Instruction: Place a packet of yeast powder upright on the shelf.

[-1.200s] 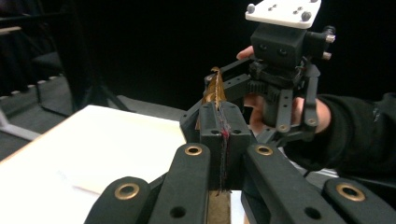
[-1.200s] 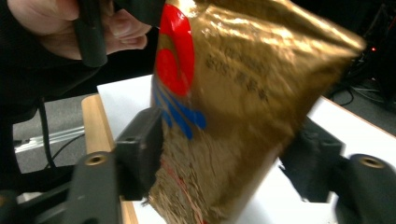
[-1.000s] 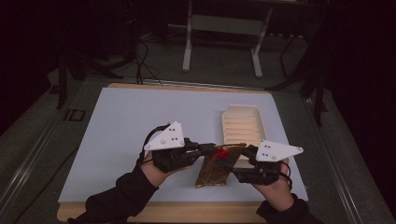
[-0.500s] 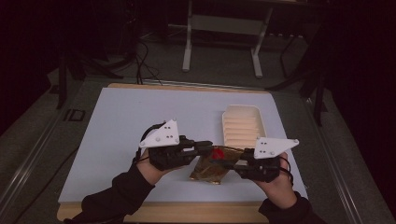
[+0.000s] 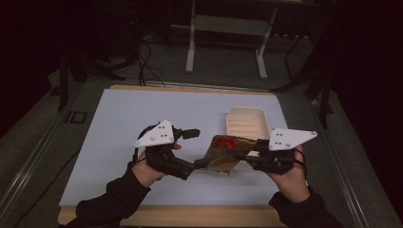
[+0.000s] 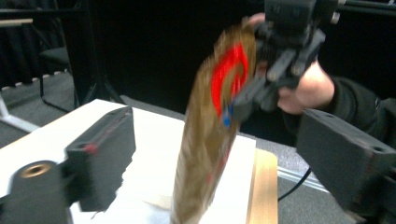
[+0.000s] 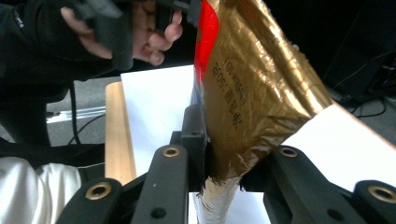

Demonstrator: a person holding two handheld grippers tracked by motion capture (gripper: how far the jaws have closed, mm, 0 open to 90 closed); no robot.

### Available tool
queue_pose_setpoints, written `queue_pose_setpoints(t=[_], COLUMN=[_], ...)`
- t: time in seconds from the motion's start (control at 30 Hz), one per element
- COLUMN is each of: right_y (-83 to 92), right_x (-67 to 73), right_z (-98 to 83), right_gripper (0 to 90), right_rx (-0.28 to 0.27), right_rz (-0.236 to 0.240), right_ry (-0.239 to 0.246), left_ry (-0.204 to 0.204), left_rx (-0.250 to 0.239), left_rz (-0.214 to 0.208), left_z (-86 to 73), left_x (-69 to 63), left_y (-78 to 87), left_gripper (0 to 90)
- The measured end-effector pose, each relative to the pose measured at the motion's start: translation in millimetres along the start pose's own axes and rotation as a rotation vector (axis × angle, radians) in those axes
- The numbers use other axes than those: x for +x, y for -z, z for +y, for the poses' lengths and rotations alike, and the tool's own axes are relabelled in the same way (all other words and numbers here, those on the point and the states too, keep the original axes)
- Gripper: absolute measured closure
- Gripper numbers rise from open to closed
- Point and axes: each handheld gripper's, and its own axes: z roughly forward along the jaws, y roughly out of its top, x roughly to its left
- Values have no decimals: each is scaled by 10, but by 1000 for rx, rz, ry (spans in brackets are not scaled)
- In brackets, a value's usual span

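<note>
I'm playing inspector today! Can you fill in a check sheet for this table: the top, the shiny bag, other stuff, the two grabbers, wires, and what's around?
Surface: pale blue mat on a wooden table.
Job's things: gold bag with red print, lifted above the mat.
Clutter: cream ridged tray behind the bag.
Grippers: right gripper shut on the bag's torn end; left gripper has just been opening, its jaws apart on either side of the bag without pressing it.
Cables: black ones on the floor beyond the table.
Surroundings: dark room, white metal stand.
</note>
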Motion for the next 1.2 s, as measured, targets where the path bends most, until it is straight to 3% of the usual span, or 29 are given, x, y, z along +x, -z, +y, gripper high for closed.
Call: queue_pose_setpoints(t=[0.13,0.27,0.3,0.37,0.47,0.6,0.67,0.8,1.2], right_y=[53,76,91,134,165,188,205,237,377], right_x=[-92,-158,-189,-334,-435,-550,-630,-846,-996], right_z=[71,103,116,146,143,113,78,-74,-388], right_gripper=[761,761,760,761,761,761,761,762,762], right_rx=[-2,-2,-3,-4,9,26,39,70,119], right_rz=[-13,-21,-28,-57,-77,-90,-97,-87,-114], right_ry=[20,38,39,84,112,108,110,61,30], left_ry=[-17,-28,-17,-12,-18,-74,-68,-28,28], left_rx=[3,-11,-34,-35,-27,-30,-29,-9,28], left_rz=[14,36,40,56,67,90,92,96,117], left_z=[-79,-117,-170,-262,-335,-494,-577,-747,-1100], left_x=[-16,-20,-7,12,27,50,71,113,196], left_y=[30,62,110,165,201,289,338,407,493], left_gripper=[24,22,22,20,21,21,21,21,21])
